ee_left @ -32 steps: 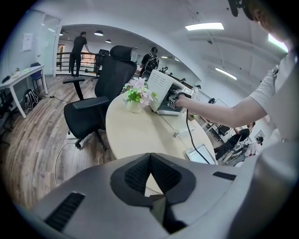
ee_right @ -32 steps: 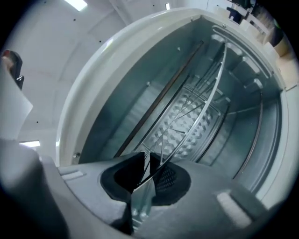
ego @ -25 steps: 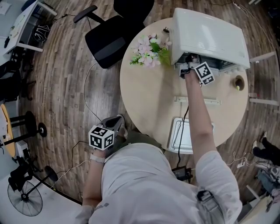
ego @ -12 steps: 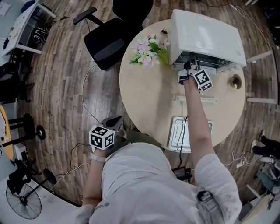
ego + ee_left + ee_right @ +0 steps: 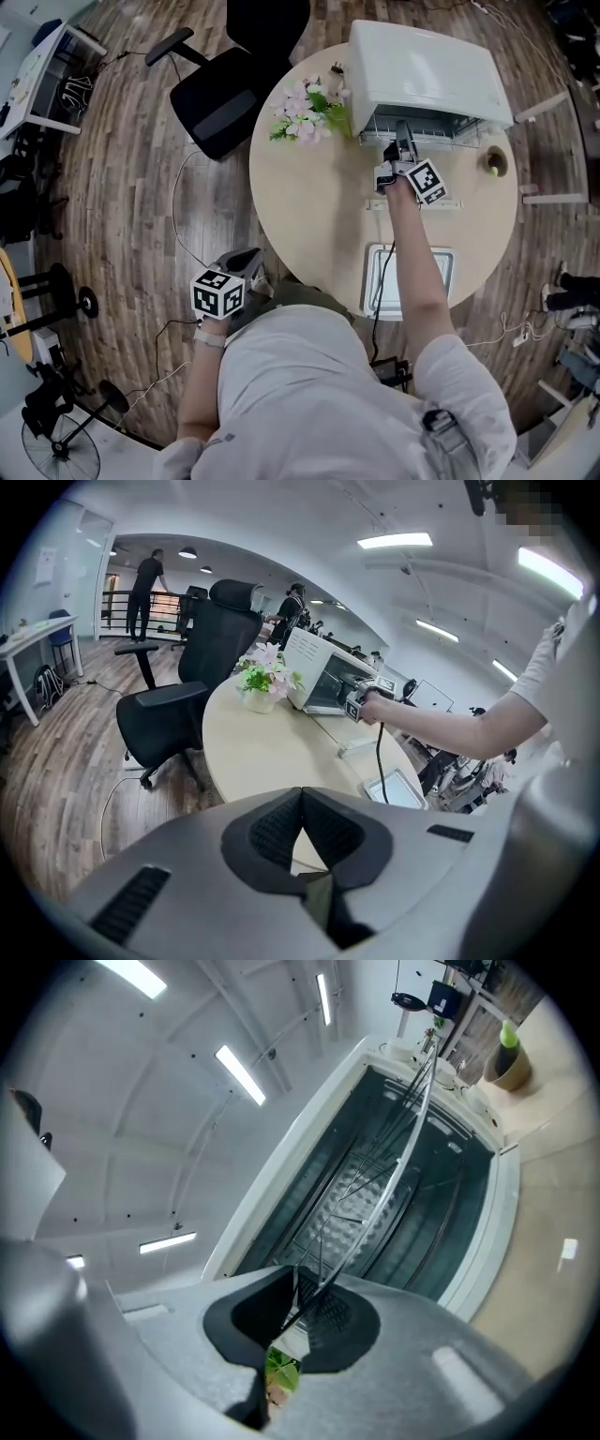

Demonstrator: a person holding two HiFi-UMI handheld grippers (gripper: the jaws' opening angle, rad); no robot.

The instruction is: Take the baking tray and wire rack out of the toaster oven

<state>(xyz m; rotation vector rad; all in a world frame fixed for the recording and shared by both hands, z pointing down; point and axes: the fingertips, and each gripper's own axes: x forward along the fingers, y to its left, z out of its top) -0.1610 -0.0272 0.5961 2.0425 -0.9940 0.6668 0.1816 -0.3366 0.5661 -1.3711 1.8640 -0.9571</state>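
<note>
The white toaster oven (image 5: 422,66) stands at the far side of the round table (image 5: 309,206), its door folded down. A wire rack (image 5: 441,131) sticks partly out of its mouth. My right gripper (image 5: 401,136) is shut on the rack's front wire; in the right gripper view the thin wires (image 5: 375,1185) run from the jaws (image 5: 298,1288) into the dark oven cavity (image 5: 441,1204). The baking tray (image 5: 442,277) lies on the table near the front edge, partly under my right arm. My left gripper (image 5: 246,262) hangs off the table at the lower left, shut and holding nothing (image 5: 302,799).
A pot of pink flowers (image 5: 309,103) stands left of the oven and a small cup (image 5: 494,164) to its right. The door's white handle (image 5: 450,203) lies between oven and tray. A black office chair (image 5: 225,94) is beyond the table's left edge.
My right gripper has drawn back from the oven mouth toward me, and the wire rack has slid out with it. The left gripper has stayed put.
</note>
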